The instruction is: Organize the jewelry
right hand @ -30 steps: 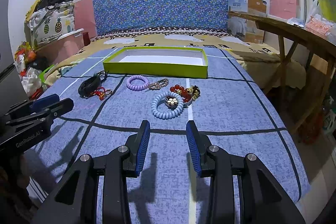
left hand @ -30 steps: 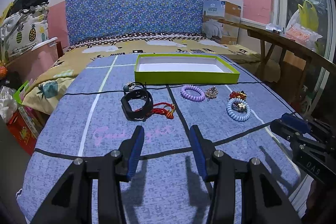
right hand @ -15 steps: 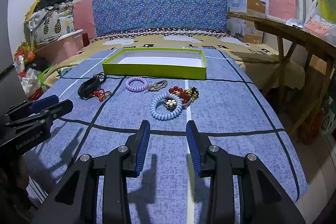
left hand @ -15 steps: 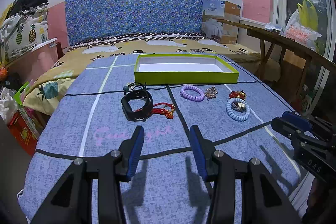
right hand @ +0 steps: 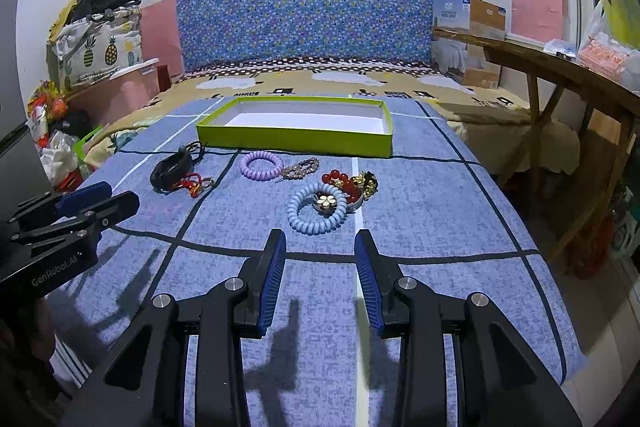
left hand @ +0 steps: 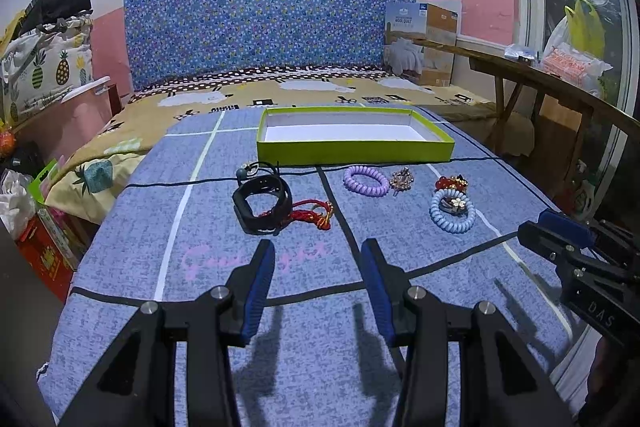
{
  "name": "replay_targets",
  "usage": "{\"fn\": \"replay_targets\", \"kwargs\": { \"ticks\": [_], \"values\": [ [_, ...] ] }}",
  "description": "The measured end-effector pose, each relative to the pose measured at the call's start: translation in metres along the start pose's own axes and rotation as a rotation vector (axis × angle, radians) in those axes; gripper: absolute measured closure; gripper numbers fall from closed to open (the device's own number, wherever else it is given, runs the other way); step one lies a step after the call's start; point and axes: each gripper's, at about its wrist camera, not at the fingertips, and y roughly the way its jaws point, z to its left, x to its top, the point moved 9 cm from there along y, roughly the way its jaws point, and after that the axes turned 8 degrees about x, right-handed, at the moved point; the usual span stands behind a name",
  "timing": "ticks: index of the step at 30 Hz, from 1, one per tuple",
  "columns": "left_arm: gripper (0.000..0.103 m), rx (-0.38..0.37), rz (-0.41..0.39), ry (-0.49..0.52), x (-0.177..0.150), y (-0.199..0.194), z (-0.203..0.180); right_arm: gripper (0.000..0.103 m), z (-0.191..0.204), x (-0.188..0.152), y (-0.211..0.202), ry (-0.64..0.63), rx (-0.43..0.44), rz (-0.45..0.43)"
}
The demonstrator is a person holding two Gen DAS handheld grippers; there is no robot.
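both grippers, left gripper [left hand: 318,255] and right gripper [right hand: 320,247], hang spread wide and empty over the blue bedspread [right hand: 440,227], short of the jewelry, which lies loose in front of the empty green tray [right hand: 296,137]. risk on the right: the light blue coil bracelet [right hand: 317,210] touches the flower clip [right hand: 327,201] and red bead bracelet [right hand: 340,181], so a sloppy pinch likely drags neighbours along. on the left, the black watch band [left hand: 262,203] overlaps the red cord bracelet [left hand: 310,213], so they could snag and lift together.

White wall with a pink lower band [left hand: 484,7]; a blue floral headboard [left hand: 264,19] fills centre frame, a wooden bench [right hand: 560,67] runs along the right, pineapple-print bag [right hand: 100,47] upper left
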Motion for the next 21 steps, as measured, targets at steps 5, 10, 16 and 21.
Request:
{"fn": "replay_targets", "kwargs": {
  "ticks": [5,10,16,21],
  "values": [
    [0.056,0.000,-0.002,0.002,0.0005,-0.0009,-0.0007,0.067,-0.0002,0.0003,-0.0002,0.000,0.001,-0.001],
    [0.056,0.000,-0.002,0.003,0.0002,-0.0009,-0.0006,0.067,-0.0001,0.0002,-0.0001,-0.001,0.001,0.000],
    [0.056,0.000,-0.002,0.004,-0.0002,-0.0009,-0.0009,0.067,-0.0001,0.0001,-0.0009,0.000,0.001,0.001],
    [0.056,-0.001,0.004,0.005,-0.0019,0.0001,-0.0017,0.067,0.0004,-0.0002,-0.0017,-0.001,0.001,0.004]
  ]
}}
